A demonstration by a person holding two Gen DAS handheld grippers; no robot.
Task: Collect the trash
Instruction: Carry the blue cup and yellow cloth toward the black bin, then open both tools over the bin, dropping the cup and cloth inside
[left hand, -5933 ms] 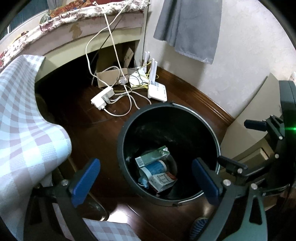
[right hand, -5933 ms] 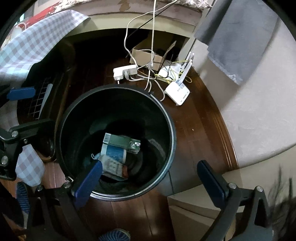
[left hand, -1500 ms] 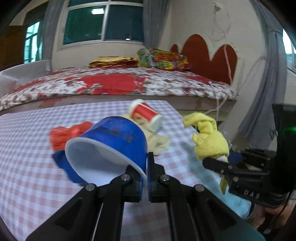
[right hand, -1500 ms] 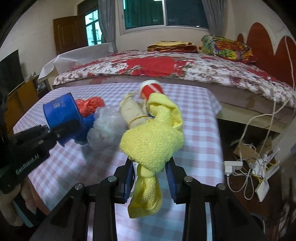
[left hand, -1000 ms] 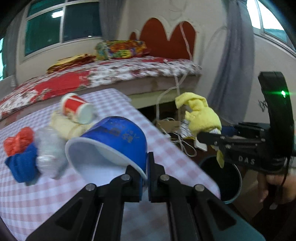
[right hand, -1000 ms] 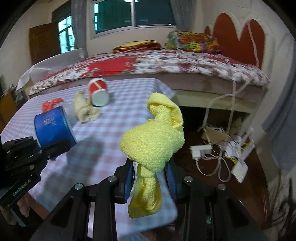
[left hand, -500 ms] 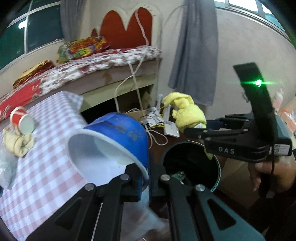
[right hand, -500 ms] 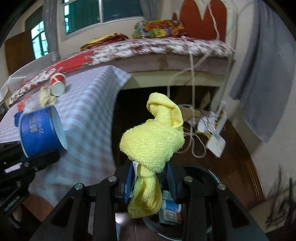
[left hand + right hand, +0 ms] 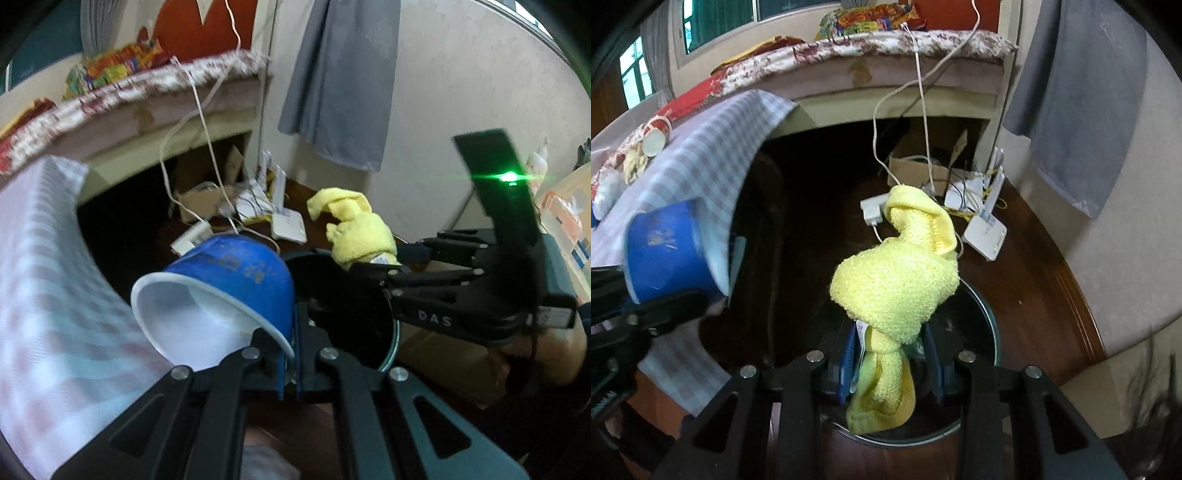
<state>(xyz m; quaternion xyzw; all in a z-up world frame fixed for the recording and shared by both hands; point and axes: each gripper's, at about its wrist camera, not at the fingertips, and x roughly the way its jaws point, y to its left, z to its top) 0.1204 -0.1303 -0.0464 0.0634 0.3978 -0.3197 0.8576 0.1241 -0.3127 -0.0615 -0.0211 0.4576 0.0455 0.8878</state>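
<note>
My left gripper [image 9: 291,354] is shut on the rim of a blue paper bowl [image 9: 236,284] with a white inside, held tilted beside the black trash bin [image 9: 391,350]. My right gripper [image 9: 892,354] is shut on a yellow cloth [image 9: 897,284] and holds it right over the bin's mouth [image 9: 990,325]. In the left wrist view the cloth [image 9: 358,232] hangs above the bin's far side. In the right wrist view the bowl [image 9: 665,251] is at the left, off to the side of the bin.
The checked tablecloth [image 9: 713,147] hangs at the left, with a red paper cup [image 9: 655,138] and other trash on the table. A power strip [image 9: 871,206], router [image 9: 984,232], cables and a cardboard box [image 9: 919,166] lie on the wooden floor beyond the bin. A grey curtain [image 9: 1086,92] hangs at the right.
Both grippers have swung from the table down toward the bin. The cloth now hangs over the bin's mouth and the bowl has come closer to its rim.
</note>
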